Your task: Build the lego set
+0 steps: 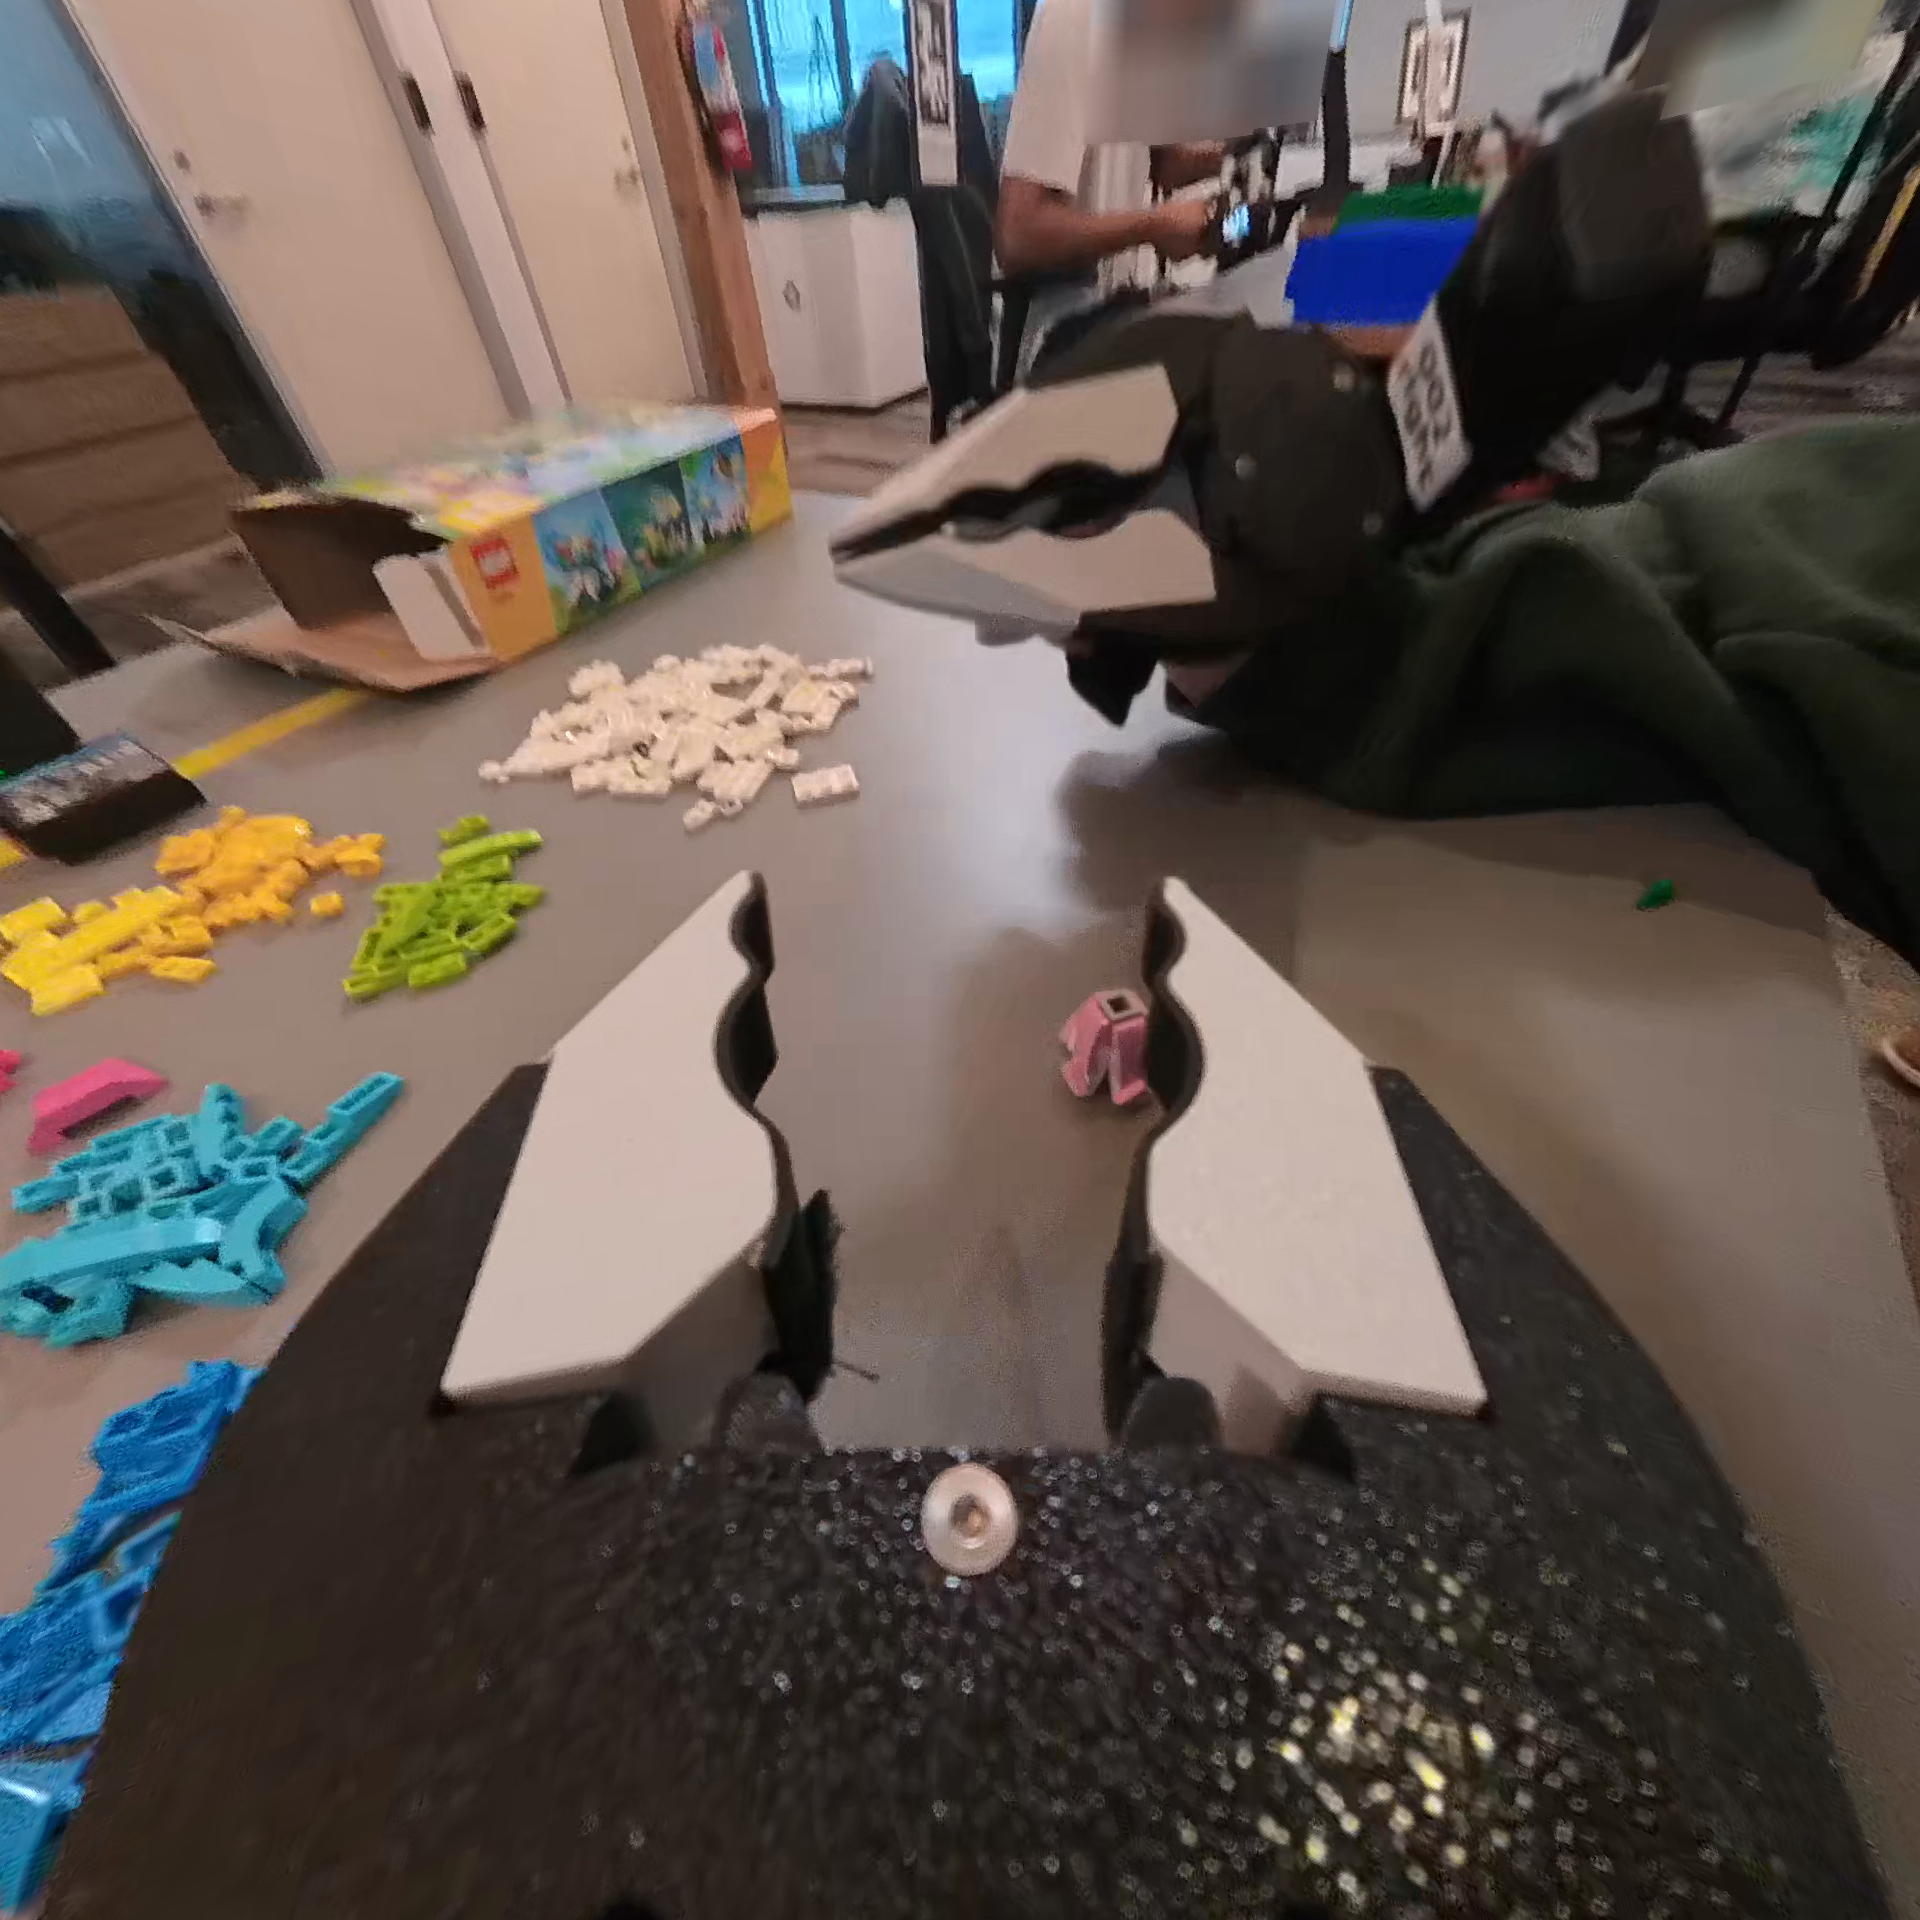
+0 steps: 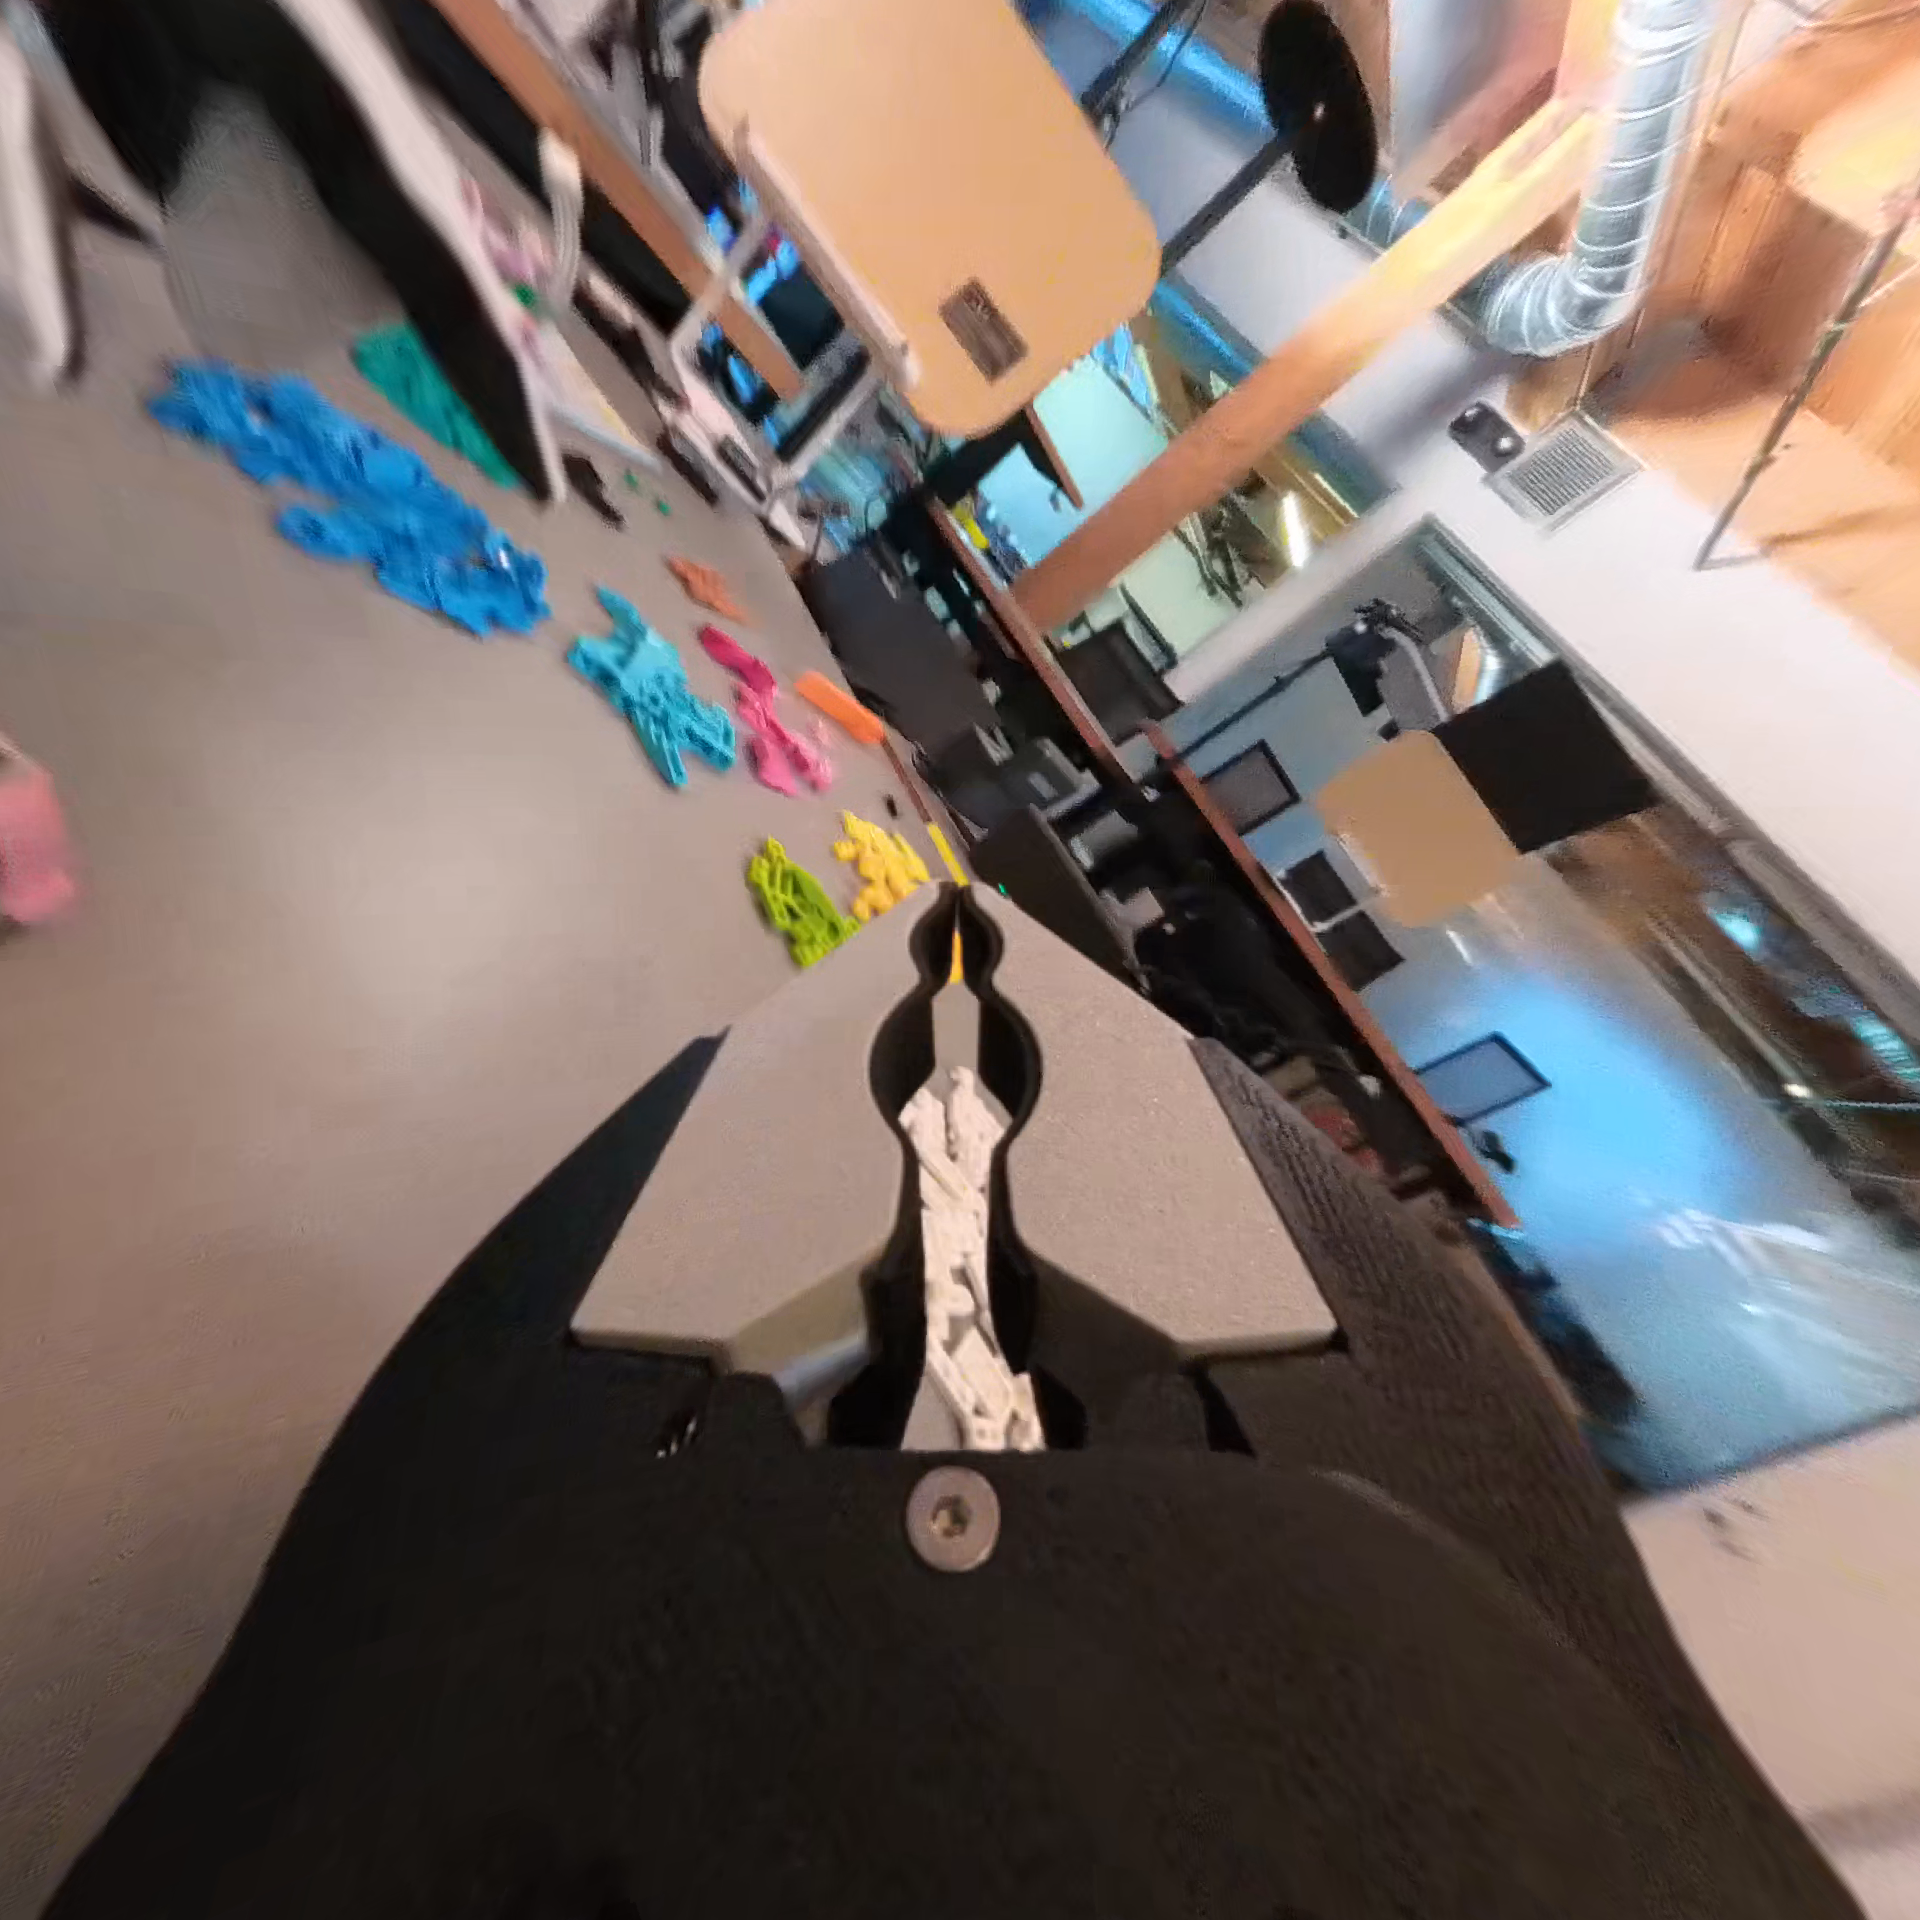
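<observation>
A small pink brick assembly (image 1: 1103, 1047) stands on the grey table (image 1: 935, 1195), just inside the right finger of my left gripper (image 1: 961, 899). The left gripper is open and empty, low over the table. My right gripper (image 2: 958, 906) is shut, with nothing visible between its tips. It also shows in the left wrist view (image 1: 1023, 509), tilted in the air beyond the pink assembly, near the white brick pile (image 1: 686, 727). That white pile shows through the gap behind the right gripper's tips (image 2: 966, 1195). The pink assembly is a blur at the left edge of the right wrist view (image 2: 31, 852).
Sorted piles lie on the left: yellow (image 1: 156, 914), lime green (image 1: 447, 909), cyan (image 1: 177, 1195), blue (image 1: 114, 1507), and a magenta arch (image 1: 94, 1096). An opened set box (image 1: 582, 509) lies at the back. A dark green cloth (image 1: 1662, 644) covers the right side, with a small green piece (image 1: 1655, 894) near it.
</observation>
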